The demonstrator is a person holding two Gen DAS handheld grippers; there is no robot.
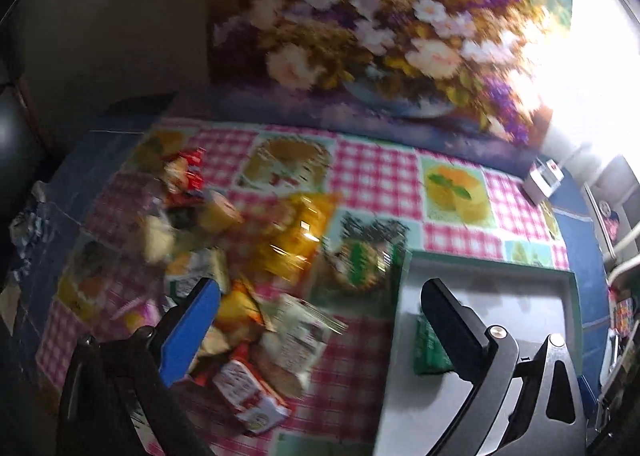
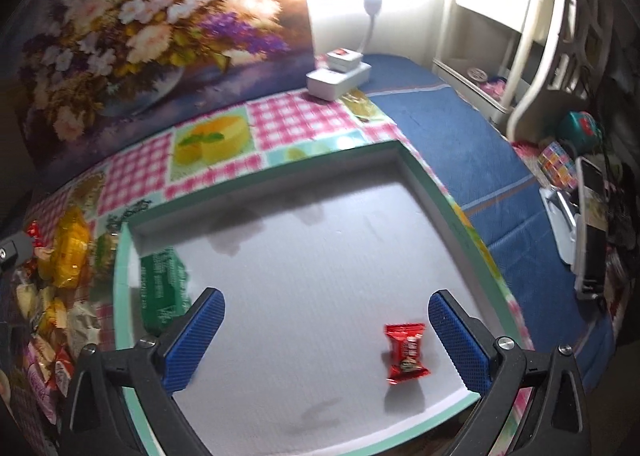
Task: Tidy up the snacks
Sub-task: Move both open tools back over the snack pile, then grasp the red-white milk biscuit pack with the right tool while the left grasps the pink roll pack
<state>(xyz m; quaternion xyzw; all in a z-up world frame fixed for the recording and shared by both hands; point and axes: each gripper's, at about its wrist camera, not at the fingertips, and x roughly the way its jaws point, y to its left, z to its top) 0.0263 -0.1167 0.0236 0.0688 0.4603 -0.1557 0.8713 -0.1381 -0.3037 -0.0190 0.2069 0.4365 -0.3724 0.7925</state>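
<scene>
A white tray with a green rim (image 2: 256, 176) lies on the checked tablecloth; it also shows in the left wrist view (image 1: 492, 258). In it lie a green packet (image 2: 162, 288) at the left and a small red wrapped snack (image 2: 406, 352) near the front right. My right gripper (image 2: 326, 332) is open and empty above the tray, the red snack just inside its right finger. My left gripper (image 1: 320, 316) is open and empty above a pile of snack packets (image 1: 240, 296) left of the tray. A yellow bag (image 1: 298, 232) lies in that pile.
A large flower painting (image 1: 380, 28) leans behind the table. Two stacked white boxes (image 2: 338, 72) stand at the back right. A blue cloth (image 2: 460, 144) covers the table's right side. White shelves (image 2: 520, 36) and clutter stand at far right.
</scene>
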